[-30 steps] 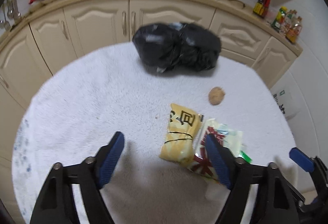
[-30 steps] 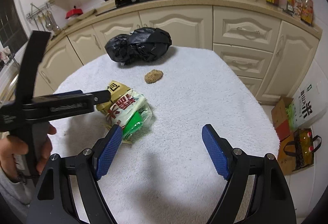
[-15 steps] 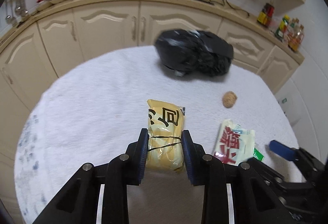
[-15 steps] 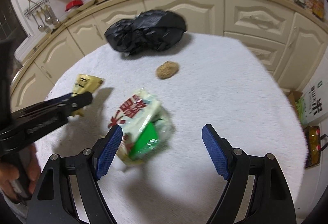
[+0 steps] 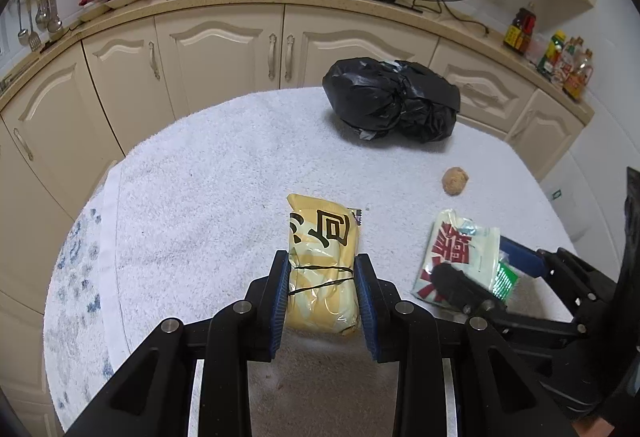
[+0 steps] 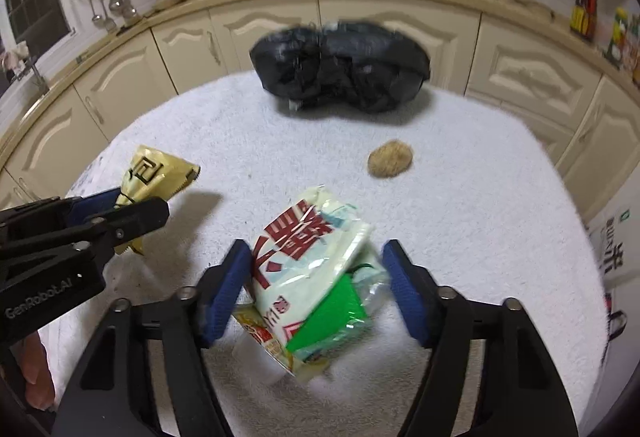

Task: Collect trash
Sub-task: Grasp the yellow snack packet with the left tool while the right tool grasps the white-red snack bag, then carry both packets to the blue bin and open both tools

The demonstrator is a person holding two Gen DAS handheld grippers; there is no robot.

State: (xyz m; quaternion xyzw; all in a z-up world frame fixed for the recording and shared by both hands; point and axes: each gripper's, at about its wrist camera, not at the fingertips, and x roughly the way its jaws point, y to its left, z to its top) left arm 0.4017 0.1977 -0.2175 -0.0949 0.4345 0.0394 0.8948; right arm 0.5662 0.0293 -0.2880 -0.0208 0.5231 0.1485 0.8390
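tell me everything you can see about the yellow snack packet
The yellow snack packet is a puffy, glossy plastic pouch with large black characters on the front and a crimped, serrated end. A thin black band circles its middle. It lies lengthwise on the white towel, pointing away from the camera. The left tongs are shut on it, one blue pad pressing each long side. Nothing else touches it.

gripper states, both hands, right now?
Left tongs: shut on the yellow snack packet.
Right tongs: open, just closing around the white-and-green wrapper, pads not yet pressing it.
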